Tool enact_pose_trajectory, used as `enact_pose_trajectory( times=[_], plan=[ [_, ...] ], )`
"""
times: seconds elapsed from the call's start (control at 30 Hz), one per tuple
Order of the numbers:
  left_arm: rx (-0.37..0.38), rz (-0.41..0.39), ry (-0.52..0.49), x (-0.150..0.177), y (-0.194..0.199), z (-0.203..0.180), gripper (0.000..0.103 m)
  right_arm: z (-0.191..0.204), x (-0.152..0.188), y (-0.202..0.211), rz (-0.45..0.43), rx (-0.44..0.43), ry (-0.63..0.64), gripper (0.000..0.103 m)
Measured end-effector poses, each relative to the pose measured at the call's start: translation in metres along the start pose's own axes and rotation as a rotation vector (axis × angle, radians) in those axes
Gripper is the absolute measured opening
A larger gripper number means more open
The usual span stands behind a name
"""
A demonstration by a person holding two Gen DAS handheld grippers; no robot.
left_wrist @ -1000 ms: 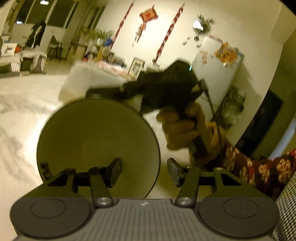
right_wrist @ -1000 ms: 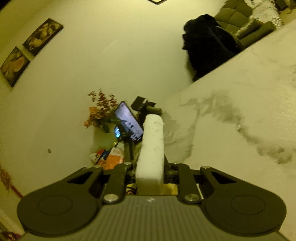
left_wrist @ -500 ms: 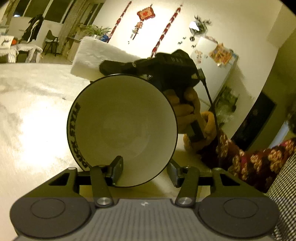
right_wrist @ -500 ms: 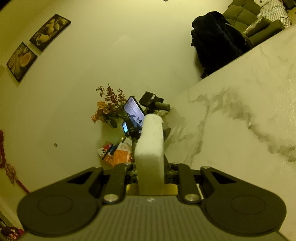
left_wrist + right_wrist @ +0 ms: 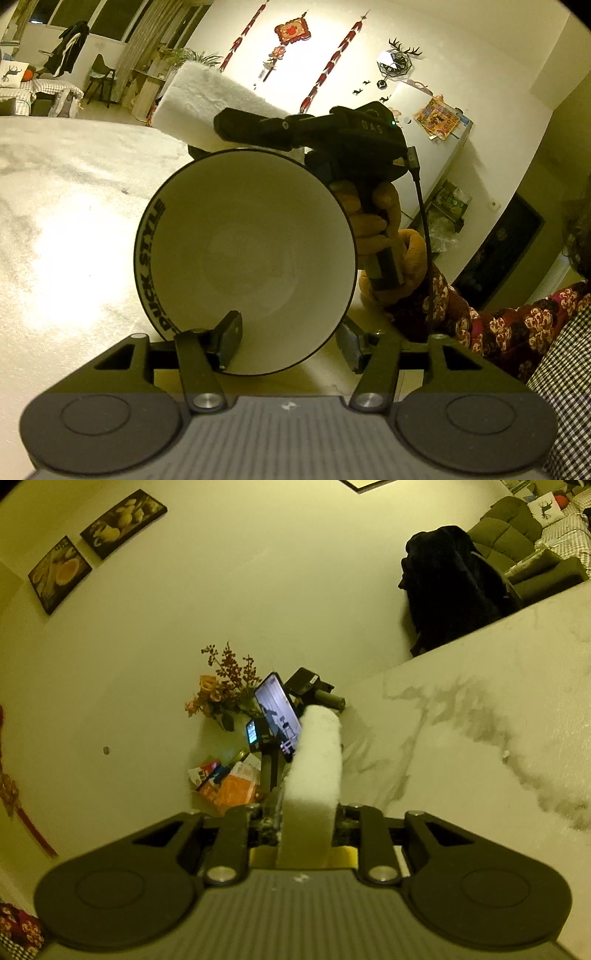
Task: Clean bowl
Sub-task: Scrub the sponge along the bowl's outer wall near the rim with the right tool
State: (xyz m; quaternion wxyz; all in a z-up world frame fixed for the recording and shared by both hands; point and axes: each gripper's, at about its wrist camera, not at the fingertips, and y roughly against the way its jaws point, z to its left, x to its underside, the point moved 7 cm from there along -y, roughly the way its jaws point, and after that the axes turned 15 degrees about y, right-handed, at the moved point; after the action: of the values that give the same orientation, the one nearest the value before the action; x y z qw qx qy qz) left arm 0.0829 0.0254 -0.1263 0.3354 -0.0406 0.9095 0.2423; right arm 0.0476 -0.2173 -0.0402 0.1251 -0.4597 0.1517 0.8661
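**Bowl held on its side while a sponge hangs above its rim**

Marble tabletop [image 5: 55,229]: pale with grey veining, it fills the 9 o'clock half of the left wrist view and the 3 o'clock side of the right wrist view.

Bowl [image 5: 251,258]: white inside, with a dark rim band lettered "DUCK STYLE", it sits at the centre of the left wrist view, tipped on its side so that its opening faces the camera. Its lower rim lies between the fingers of the left gripper [image 5: 288,341].

Left gripper: one finger reaches inside the bowl at 7 o'clock, the other stands outside the wall at 5 o'clock. The jaws are fairly wide and opening, and a gap shows between the outer finger and the wall. Whether the inner pad touches the bowl cannot be told.

Right gripper [image 5: 306,816]: seen from the left wrist camera at 1 o'clock of the bowl, it points toward 9 o'clock across the top of the rim, carried by a hand [image 5: 373,229] in a flowered sleeve [image 5: 517,325]. Its jaws are narrow and opening, with the sponge still between the pads.

Sponge [image 5: 207,107]: a white block projecting from the right gripper at 11 o'clock of the bowl, just above the rim. Contact with the rim cannot be told.

Phone [image 5: 277,712]: lit, on a stand at the table's far edge, beside a vase of flowers [image 5: 225,690].
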Motion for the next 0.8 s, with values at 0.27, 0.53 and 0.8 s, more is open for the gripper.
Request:
enact_pose_trajectory(
  times=[0.27, 0.53, 0.8],
  plan=[
    [0.001, -0.001, -0.002, 0.001, -0.001, -0.001, 0.057, -0.043, 0.004, 0.006, 0.062, 0.454, 0.008, 0.021],
    [0.005, -0.001, 0.002, 0.001, 0.000, 0.000, 0.057, -0.033, 0.006, -0.005, 0.125, 0.611, 0.207, 0.019],
    [0.007, -0.002, 0.004, 0.001, 0.000, 0.000, 0.058, -0.034, 0.004, -0.007, 0.089, 0.505, 0.130, 0.018]
  ],
)
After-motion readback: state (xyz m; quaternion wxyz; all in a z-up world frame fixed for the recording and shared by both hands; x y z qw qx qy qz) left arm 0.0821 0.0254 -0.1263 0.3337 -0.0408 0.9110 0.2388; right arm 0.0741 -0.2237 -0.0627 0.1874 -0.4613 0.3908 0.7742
